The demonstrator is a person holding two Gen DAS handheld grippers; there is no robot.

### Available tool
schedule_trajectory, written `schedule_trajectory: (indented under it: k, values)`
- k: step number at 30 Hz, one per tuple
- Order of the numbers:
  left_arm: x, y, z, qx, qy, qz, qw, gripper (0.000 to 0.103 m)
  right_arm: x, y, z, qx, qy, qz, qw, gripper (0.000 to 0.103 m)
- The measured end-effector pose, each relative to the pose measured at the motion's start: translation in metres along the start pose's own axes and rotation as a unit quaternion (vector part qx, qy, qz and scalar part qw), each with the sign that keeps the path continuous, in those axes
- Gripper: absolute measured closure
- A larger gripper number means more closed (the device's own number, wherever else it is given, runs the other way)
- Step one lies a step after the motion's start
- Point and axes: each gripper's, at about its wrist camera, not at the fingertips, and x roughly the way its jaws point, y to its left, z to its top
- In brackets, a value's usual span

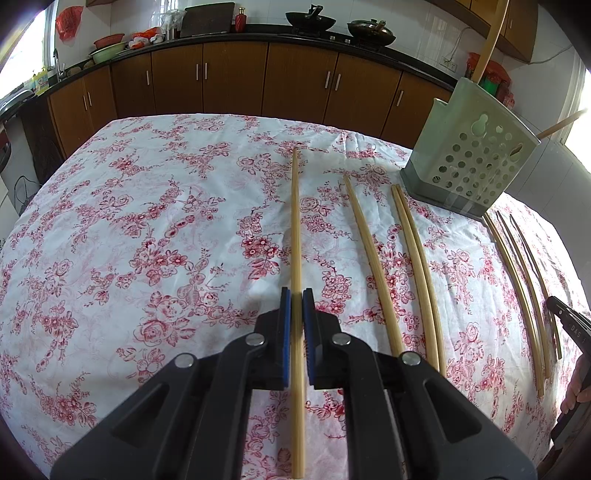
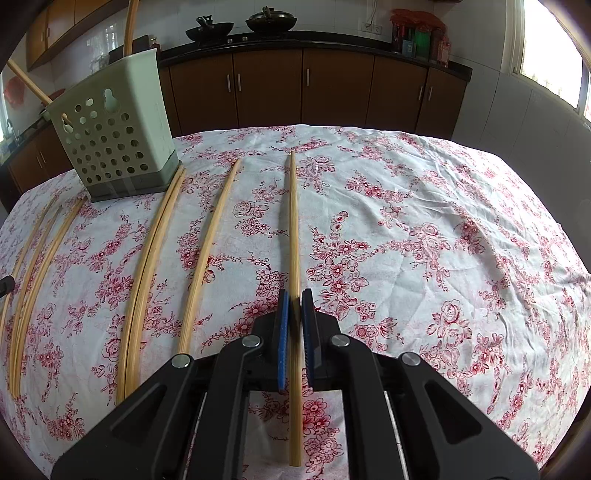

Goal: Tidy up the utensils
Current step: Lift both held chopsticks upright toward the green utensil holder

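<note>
**Both grippers closed on chopsticks over the floral cloth**

The left gripper [image 1: 296, 295] has its blue-padded fingers [image 1: 284, 332] pressed against a single chopstick [image 1: 295, 229] that runs straight ahead between them, its far tip pointing toward the cabinets [image 1: 236, 77] and its near end reaching past the gripper body toward the camera. The stick looks lifted a little above the cloth, though how far cannot be judged.

The right gripper [image 2: 294, 295] does the same: its fingers [image 2: 283, 332] are clamped on another chopstick [image 2: 293, 229], which also points away along the fingers.

The tabletop [image 2: 443, 221] is covered with a white cloth printed with red flowers. The utensil holder [image 2: 114, 133], a pale green perforated box on a grey base, stands upright near the far edge; in the left view it is at the far right [image 1: 469, 155], in the right view at the far left. Two wooden handles stick out of its top, one leaning outward.

More loose chopsticks lie on the cloth between the two grippers. In the right view a single one [image 2: 207, 251] lies nearest the held stick, then a touching pair [image 2: 147, 266] whose far ends reach the holder's base, then three more [image 2: 33, 266] near the left edge. The left view shows the same row mirrored to its right.

Two woks [image 2: 240, 24] sit on the stove behind.
</note>
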Motion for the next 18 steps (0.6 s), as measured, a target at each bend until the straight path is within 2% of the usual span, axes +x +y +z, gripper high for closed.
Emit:
schedule_trajectory:
  k: [7, 12, 17, 18]
  values:
    - [0.0, -0.001, 0.0, 0.002, 0.0, -0.001, 1.0, 0.093, -0.001, -0.002, 0.0, 0.006, -0.001, 0.002, 1.0, 0.094]
    - [-0.01, -0.013, -0.012, 0.053, 0.004, 0.029, 0.9982, 0.092, -0.009, -0.005, -0.01, 0.014, 0.0, 0.009, 1.0, 0.094]
    - [-0.013, -0.017, -0.015, 0.064, 0.006, 0.032, 0.9974, 0.095, -0.012, -0.01, -0.009, 0.02, -0.002, 0.007, 1.0, 0.095]
    - [-0.015, -0.016, -0.014, 0.062, 0.009, 0.032, 0.9975, 0.095, -0.019, -0.01, -0.007, 0.02, -0.014, 0.006, 1.0, 0.096]
